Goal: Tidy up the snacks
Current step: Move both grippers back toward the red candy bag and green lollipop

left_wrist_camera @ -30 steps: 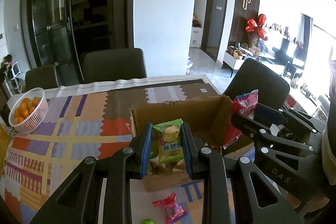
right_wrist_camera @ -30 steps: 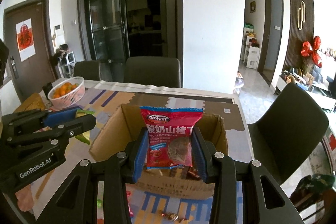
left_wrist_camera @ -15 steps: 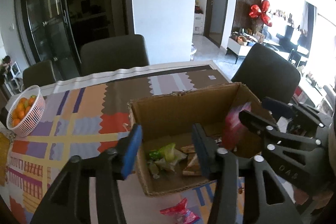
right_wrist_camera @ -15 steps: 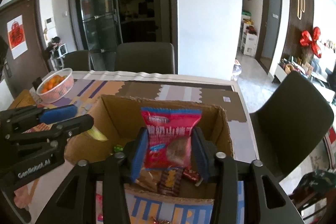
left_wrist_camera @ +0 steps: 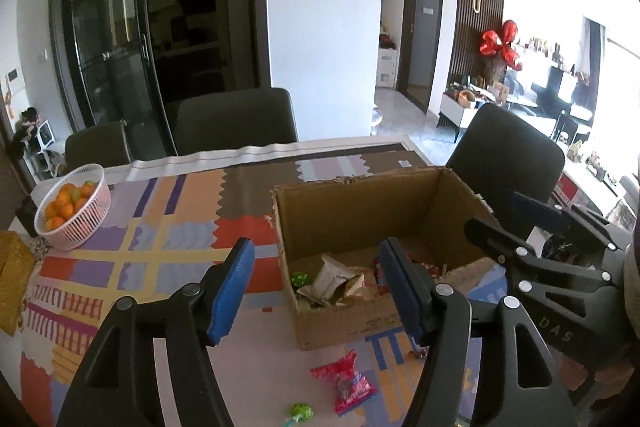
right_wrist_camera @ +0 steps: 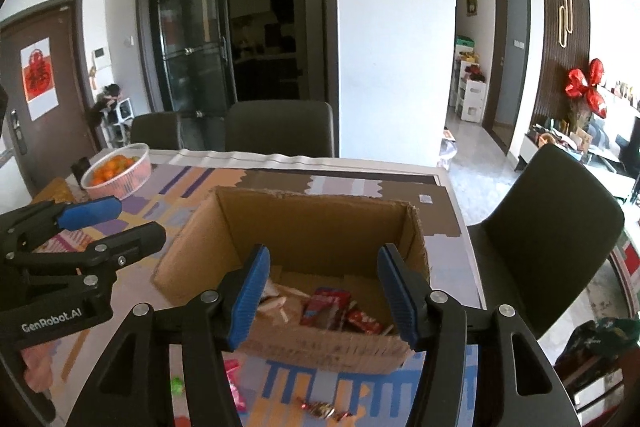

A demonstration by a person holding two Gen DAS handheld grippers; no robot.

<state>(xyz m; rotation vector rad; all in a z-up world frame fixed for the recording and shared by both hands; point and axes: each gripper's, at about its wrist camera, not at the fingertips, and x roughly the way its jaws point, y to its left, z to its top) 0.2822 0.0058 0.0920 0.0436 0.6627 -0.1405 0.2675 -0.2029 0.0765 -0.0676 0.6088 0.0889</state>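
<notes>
Both pairs of jaws are spread wide and hold nothing: the left gripper [left_wrist_camera: 318, 287] and the right gripper [right_wrist_camera: 322, 291] each hover above the near side of an open cardboard box [left_wrist_camera: 360, 203], blue pads facing each other across an empty gap. The box stands on a table covered with a patchwork cloth [left_wrist_camera: 168, 239], toward its right edge. Inside the box lies a loose heap of snack packets [left_wrist_camera: 334, 279], among them a red packet [right_wrist_camera: 324, 309] and pale wrappers [right_wrist_camera: 276, 301]. More snacks lie on the cloth in front of the box, near the table's front edge: a red wrapped snack [left_wrist_camera: 346, 383], a small green candy [left_wrist_camera: 301, 411], and a foil-wrapped sweet [right_wrist_camera: 322, 409]. Near the far left corner of the table sits a white basket of oranges [left_wrist_camera: 74, 209]. Dark chairs [left_wrist_camera: 236, 123] stand along the far edge and right side.
</notes>
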